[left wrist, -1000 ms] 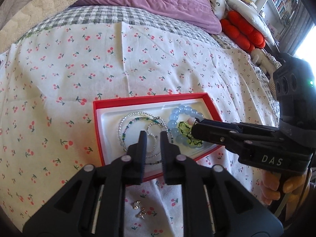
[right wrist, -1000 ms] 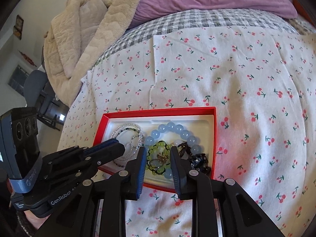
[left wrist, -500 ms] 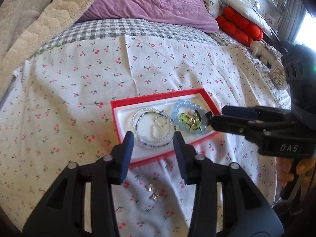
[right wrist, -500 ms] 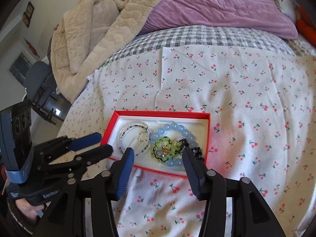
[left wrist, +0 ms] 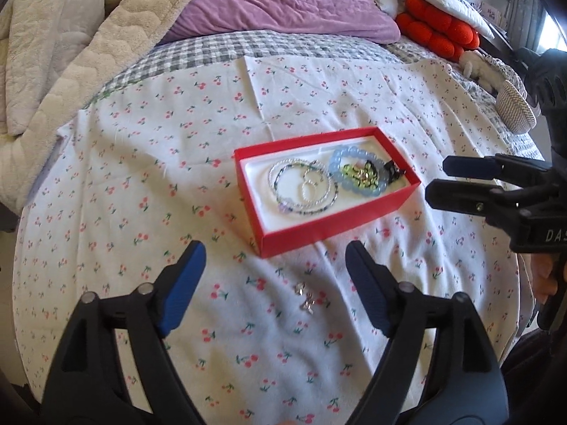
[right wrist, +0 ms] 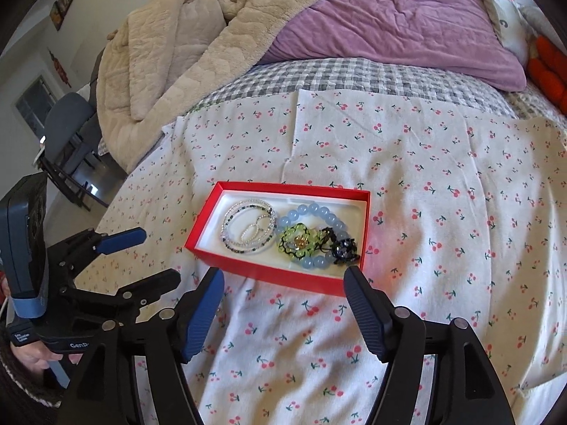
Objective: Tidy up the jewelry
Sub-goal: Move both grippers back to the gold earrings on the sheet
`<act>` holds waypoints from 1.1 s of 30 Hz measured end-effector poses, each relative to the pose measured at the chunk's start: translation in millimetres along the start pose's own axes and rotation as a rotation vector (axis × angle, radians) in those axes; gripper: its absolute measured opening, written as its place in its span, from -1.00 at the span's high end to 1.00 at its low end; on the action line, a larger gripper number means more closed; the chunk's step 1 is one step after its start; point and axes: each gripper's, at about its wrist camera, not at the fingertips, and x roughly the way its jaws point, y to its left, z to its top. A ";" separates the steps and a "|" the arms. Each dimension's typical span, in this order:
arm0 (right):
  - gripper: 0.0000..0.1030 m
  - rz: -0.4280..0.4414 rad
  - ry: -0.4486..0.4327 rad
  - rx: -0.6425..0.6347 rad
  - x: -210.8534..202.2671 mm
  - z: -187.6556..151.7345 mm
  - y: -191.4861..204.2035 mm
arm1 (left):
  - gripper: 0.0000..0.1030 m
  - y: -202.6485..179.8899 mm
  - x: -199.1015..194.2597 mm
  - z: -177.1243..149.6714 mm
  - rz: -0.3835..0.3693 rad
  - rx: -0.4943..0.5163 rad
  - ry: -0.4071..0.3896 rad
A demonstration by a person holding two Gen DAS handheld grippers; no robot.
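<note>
Both grippers drawn back from red box (right wrist: 283, 272), left gripper (left wrist: 273, 265) and right gripper (right wrist: 283, 283) jaws just opened, empty, bracelets (right wrist: 248, 226) inside box, small earrings (left wrist: 304, 297) near box on cherry-print sheet (left wrist: 141, 177).

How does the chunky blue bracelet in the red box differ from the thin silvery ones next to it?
The blue bead bracelet has large, round, pale blue beads; the silvery bracelets are strands of tiny beads. The blue one is a single loop with green and dark pieces lying over it; the silvery ones are several overlapping loops. Both lie flat inside the red box.
</note>
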 end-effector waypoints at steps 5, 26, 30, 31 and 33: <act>-0.47 -0.029 0.005 -0.013 -3.9 -9.2 5.3 | -0.62 2.8 -2.7 -9.1 0.018 0.001 0.032; -0.63 -0.133 0.086 -0.098 14.3 -42.0 12.6 | -0.71 16.9 33.0 -50.9 0.091 0.004 0.144; -0.63 -0.163 0.108 -0.117 25.1 -49.7 10.3 | -0.71 10.8 46.5 -61.3 0.078 -0.007 0.144; -0.63 -0.172 0.117 -0.122 28.9 -52.0 9.2 | -0.70 8.7 48.5 -62.4 0.071 -0.013 0.142; -0.63 -0.186 0.136 -0.137 35.6 -55.6 8.2 | -0.61 1.4 51.4 -64.4 0.056 -0.006 0.129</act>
